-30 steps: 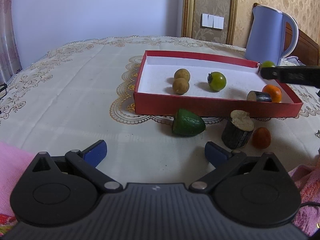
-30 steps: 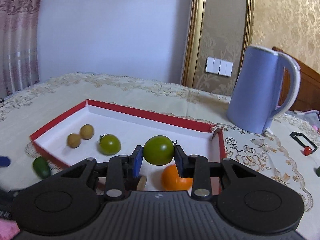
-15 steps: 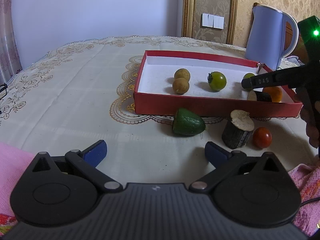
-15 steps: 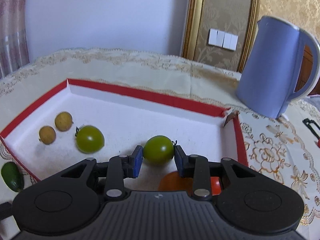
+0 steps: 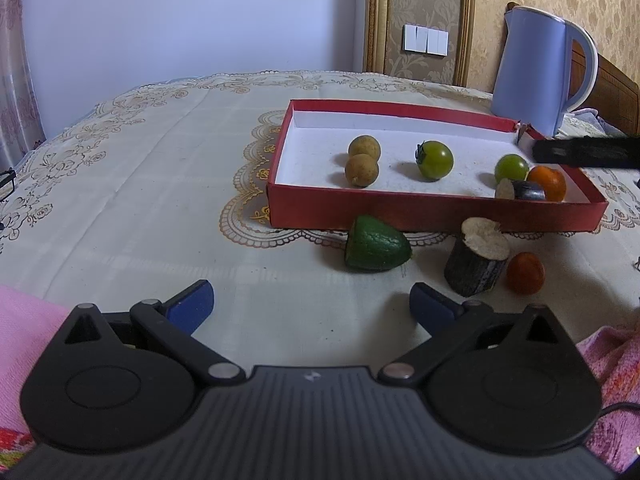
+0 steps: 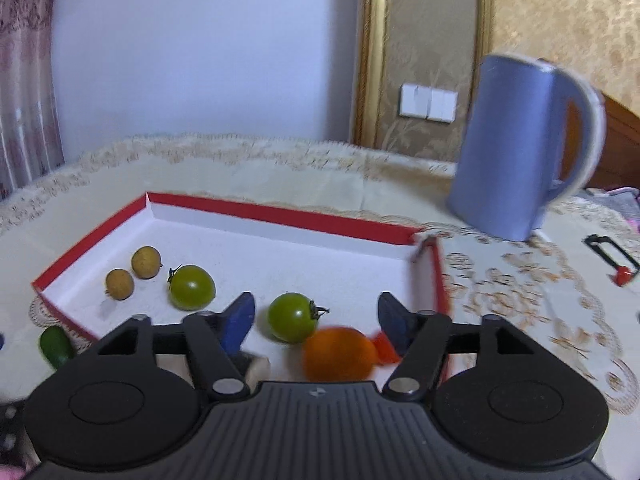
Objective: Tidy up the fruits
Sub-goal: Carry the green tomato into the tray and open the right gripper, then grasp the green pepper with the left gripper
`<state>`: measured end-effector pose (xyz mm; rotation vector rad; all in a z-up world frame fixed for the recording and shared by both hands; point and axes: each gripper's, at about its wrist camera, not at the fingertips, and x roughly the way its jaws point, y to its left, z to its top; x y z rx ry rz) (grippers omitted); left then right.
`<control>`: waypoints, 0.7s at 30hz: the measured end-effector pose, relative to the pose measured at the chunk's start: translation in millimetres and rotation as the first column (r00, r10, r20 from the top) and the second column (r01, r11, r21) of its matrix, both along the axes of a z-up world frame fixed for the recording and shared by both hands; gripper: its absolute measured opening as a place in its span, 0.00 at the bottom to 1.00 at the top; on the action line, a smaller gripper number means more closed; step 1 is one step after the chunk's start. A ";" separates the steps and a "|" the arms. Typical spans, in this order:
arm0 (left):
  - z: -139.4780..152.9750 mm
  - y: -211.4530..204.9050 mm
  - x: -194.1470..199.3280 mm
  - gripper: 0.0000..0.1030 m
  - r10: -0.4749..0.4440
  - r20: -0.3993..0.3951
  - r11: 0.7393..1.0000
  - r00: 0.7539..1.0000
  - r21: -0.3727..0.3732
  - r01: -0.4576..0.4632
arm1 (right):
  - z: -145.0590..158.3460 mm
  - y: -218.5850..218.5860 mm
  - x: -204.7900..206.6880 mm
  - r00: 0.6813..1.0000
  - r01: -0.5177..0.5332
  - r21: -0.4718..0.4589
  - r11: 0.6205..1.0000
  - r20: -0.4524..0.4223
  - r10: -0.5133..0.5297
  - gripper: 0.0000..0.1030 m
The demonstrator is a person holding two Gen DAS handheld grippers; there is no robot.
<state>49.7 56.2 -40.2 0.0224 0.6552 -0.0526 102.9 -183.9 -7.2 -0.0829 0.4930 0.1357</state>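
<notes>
A red box (image 5: 436, 210) (image 6: 280, 216) with a white inside holds two brown longans (image 5: 362, 160), two green tomatoes (image 5: 435, 159) (image 5: 511, 168), an orange fruit (image 5: 547, 182) and a dark cut piece (image 5: 520, 190). My right gripper (image 6: 316, 320) is open just above the near green tomato (image 6: 292, 317), which lies in the box beside the orange fruit (image 6: 340, 354). My left gripper (image 5: 310, 306) is open and empty over the cloth. A green avocado piece (image 5: 376, 249), a dark cut stump (image 5: 476, 262) and a small red tomato (image 5: 525, 273) lie in front of the box.
A blue kettle (image 5: 540, 68) (image 6: 524, 148) stands behind the box's right end. Pink cloth (image 5: 24, 332) lies at both near corners. A black clip with a red tip (image 6: 612, 256) lies on the lace tablecloth at the right.
My right gripper lowered the green tomato into the box, opened and let it go. It now lies next to the orange fruit. The left gripper has not moved.
</notes>
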 end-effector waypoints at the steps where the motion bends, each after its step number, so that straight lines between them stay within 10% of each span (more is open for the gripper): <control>1: 0.0 0.0 0.0 1.00 0.000 0.000 1.000 1.000 0.000 0.000 | 1.1 -4.8 -9.2 1.000 0.003 0.006 1.000 0.016 -0.003 0.67; 21: 1.0 0.0 -2.4 1.00 0.018 0.009 1.000 1.000 0.007 -0.018 | -34.5 -86.9 -80.6 0.993 0.103 0.142 0.984 -0.064 -0.095 0.71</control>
